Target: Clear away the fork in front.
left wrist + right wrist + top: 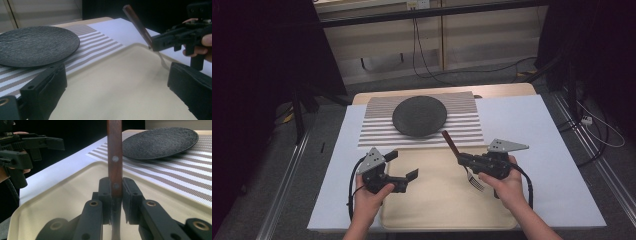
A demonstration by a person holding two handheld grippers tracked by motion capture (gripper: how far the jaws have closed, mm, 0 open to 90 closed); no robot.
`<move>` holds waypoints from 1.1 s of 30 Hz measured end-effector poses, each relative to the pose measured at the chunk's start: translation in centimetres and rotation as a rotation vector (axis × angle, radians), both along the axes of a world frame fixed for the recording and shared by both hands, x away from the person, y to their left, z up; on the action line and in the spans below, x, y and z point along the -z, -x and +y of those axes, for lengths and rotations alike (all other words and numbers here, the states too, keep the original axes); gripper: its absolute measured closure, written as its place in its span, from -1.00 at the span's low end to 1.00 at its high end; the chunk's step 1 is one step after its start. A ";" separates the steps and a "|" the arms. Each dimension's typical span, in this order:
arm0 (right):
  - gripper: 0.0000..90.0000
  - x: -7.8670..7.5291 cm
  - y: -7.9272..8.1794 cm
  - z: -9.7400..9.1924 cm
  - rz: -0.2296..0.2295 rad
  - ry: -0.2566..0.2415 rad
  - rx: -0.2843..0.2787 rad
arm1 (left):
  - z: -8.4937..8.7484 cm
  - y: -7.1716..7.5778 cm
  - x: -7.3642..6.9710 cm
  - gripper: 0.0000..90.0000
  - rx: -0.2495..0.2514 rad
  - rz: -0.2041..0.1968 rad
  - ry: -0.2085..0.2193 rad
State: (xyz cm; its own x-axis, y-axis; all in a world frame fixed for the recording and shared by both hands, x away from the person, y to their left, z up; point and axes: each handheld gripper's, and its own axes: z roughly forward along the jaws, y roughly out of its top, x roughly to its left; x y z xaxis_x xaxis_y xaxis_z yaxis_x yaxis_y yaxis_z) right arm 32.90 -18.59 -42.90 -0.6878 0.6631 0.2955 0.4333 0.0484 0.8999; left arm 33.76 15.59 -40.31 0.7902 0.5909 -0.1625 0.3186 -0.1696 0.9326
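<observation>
High view: right gripper (460, 159) clamped on a fork (460, 155) by the lower end of its brown handle, just above the metal neck, handle tip pointing up toward the plate (419, 116), tines hanging down by the right hand (507, 186). Held in the air over the right part of the beige tray (437, 205), near its far edge, clear of the striped mat (377, 131). Left gripper (401, 165) hanging over the tray's left side with jaws spread wide, nothing between them, well apart from the fork. Right gripper view: same deal, wooden handle (114, 157) with two rivets pinched tight between the pads, standing straight up out of the jaws. Left gripper view: tray stretching out between the two wide-apart jaws, dark plate (35, 45) sitting on the mat at left, fork (140, 27) tilted in the other gripper (160, 43) off to the right.
</observation>
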 end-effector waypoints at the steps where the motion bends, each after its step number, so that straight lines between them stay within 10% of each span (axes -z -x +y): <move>1: 0.74 0.0 0.0 0.1 0.002 -0.003 -0.005 | -0.2 -0.1 -0.1 -0.93 -0.001 0.007 0.005; 33: 0.74 0.1 0.6 2.5 -0.054 0.022 -0.057 | -6.2 -2.2 -0.1 -0.26 0.010 0.165 0.130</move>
